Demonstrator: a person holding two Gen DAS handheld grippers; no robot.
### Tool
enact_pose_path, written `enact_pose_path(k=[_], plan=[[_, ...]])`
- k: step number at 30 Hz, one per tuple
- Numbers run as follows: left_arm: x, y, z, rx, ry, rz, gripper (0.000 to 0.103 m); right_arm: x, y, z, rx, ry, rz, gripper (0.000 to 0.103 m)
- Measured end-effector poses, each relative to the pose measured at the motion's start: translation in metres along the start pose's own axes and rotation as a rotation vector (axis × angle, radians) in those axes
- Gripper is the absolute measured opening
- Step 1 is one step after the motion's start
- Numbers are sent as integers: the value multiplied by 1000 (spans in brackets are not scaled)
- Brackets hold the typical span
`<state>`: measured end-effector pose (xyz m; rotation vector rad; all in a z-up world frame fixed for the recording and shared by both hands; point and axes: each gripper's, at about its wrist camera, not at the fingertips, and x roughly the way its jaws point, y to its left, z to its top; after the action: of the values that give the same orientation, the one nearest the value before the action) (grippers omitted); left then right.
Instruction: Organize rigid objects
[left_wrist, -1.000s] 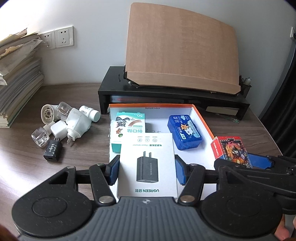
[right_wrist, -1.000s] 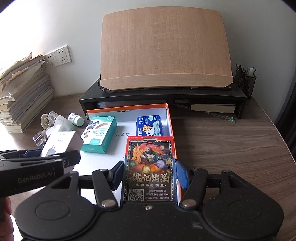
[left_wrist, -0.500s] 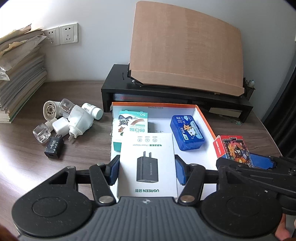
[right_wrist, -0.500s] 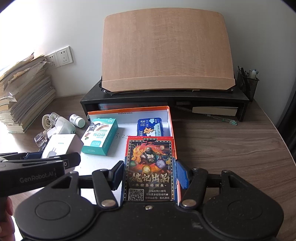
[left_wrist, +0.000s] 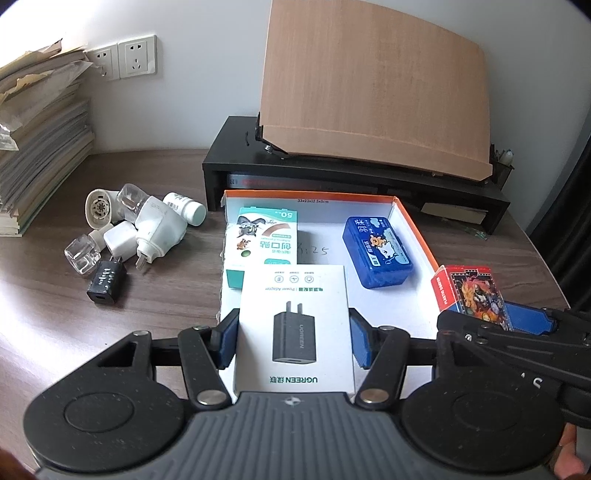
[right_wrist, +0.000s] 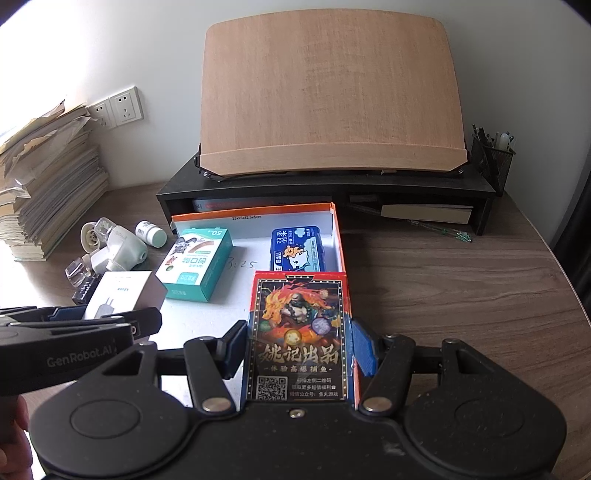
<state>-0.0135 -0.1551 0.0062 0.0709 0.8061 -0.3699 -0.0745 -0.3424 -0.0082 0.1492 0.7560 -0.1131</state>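
Charger box (left_wrist: 293, 325) clenched flat between the blue pads of the left gripper (left_wrist: 292, 338), long axis running along the fingers, held over the near left corner of the orange-rimmed tray (left_wrist: 413, 225). Card box (right_wrist: 299, 336) likewise grasped by the right gripper (right_wrist: 298, 349), long axis along the fingers, poised above the tray's near right corner beside the right wall. Both packs directly ahead of their own tongs and above open white floor; a short lowering judged sufficient for each, with no crossing of hands required.

Tray contents: teal plaster box (left_wrist: 264, 243) lying against the left wall toward the far left corner; blue tin (left_wrist: 376, 251) lying toward the far right corner, slightly askew. Middle and near floor of the tray bare.

Outside the tray, on the desk (right_wrist: 461, 288) toward its left edge: loose cluster of white plug adapters (left_wrist: 155, 229), small white bottle (left_wrist: 184, 208) and black charger (left_wrist: 107, 282), well apart from both tongs and nearer the left hand.
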Motion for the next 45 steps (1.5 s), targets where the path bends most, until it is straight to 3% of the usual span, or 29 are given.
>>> enact_pose_path(k=[45], plan=[[32,22,6,-2,82,-37,60,33,18,8,2,67,-58,71]])
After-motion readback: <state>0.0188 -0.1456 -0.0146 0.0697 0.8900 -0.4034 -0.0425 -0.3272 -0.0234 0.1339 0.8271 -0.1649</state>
